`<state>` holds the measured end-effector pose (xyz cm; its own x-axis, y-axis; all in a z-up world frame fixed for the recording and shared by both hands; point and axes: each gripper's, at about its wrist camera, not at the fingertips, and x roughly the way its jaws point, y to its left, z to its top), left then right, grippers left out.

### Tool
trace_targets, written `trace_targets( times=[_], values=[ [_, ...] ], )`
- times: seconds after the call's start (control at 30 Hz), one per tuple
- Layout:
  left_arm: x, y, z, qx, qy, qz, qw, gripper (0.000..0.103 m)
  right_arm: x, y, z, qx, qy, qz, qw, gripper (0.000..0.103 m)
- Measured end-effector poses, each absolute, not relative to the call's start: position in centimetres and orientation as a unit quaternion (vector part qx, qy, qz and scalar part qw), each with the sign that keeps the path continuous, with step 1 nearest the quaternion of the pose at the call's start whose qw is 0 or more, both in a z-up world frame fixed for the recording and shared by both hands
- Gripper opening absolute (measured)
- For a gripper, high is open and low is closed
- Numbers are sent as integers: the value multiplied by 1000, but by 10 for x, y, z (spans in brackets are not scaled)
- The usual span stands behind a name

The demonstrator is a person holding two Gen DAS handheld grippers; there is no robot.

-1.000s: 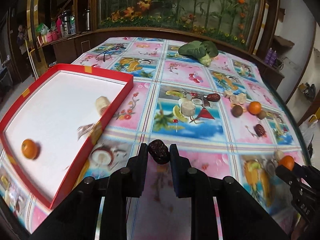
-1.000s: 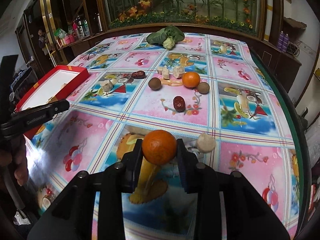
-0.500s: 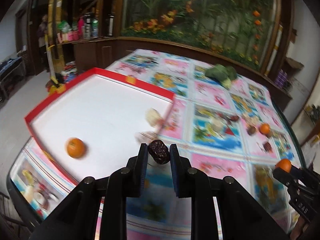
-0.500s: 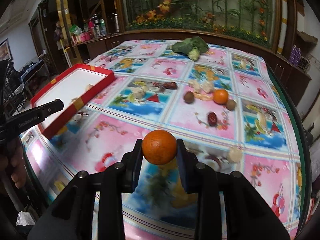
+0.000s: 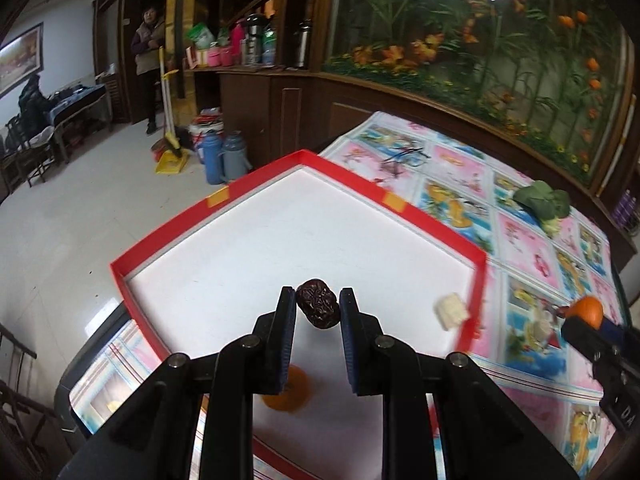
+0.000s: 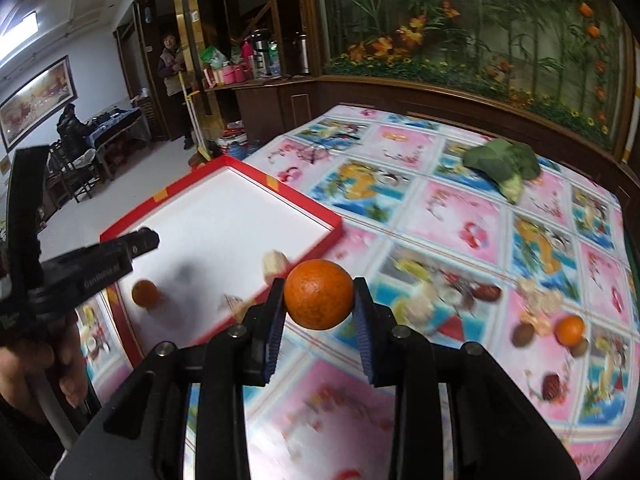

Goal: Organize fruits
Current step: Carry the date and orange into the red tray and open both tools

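Observation:
My left gripper [image 5: 318, 307] is shut on a dark wrinkled red date [image 5: 319, 303] and hangs over the white floor of the red-rimmed tray [image 5: 400, 202]. Inside the tray lie an orange [image 5: 289, 394], partly behind my left finger, and a pale banana piece [image 5: 452, 311]. My right gripper [image 6: 319, 300] is shut on an orange [image 6: 319, 294] above the flowered tablecloth, just right of the tray [image 6: 334, 234]. In the right wrist view the left gripper [image 6: 138, 242] reaches over the tray from the left. More fruit lies loose at the right: an orange [image 6: 570, 330], dates [image 6: 486, 292] and brown round fruits [image 6: 523, 335].
A green leafy vegetable [image 6: 502, 164] lies at the table's far side. Glasses [image 5: 406, 154] rest on the cloth beyond the tray. The table edge drops to the floor on the left, where thermos jugs [image 5: 224, 158] and a person [image 5: 148, 60] stand. A wooden ledge with flowers borders the back.
Both grippers have swung left toward the tray with their fruit. The left one with the date now hangs over the tray; the right one with the orange has come close beside the tray's rim.

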<state>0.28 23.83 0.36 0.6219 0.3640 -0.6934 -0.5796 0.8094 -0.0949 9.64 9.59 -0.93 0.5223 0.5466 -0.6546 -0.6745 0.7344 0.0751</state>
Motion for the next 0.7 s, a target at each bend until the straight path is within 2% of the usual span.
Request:
trace_targets(
  times=[0.4,0.7],
  values=[
    [2,272,-10,-169,366,293,867,21,125,182,-24,-116,369,380,840,35],
    [2,283,-16,-173,380,299,858,21,136,208,-40,-135,393,379,827,35]
  ],
)
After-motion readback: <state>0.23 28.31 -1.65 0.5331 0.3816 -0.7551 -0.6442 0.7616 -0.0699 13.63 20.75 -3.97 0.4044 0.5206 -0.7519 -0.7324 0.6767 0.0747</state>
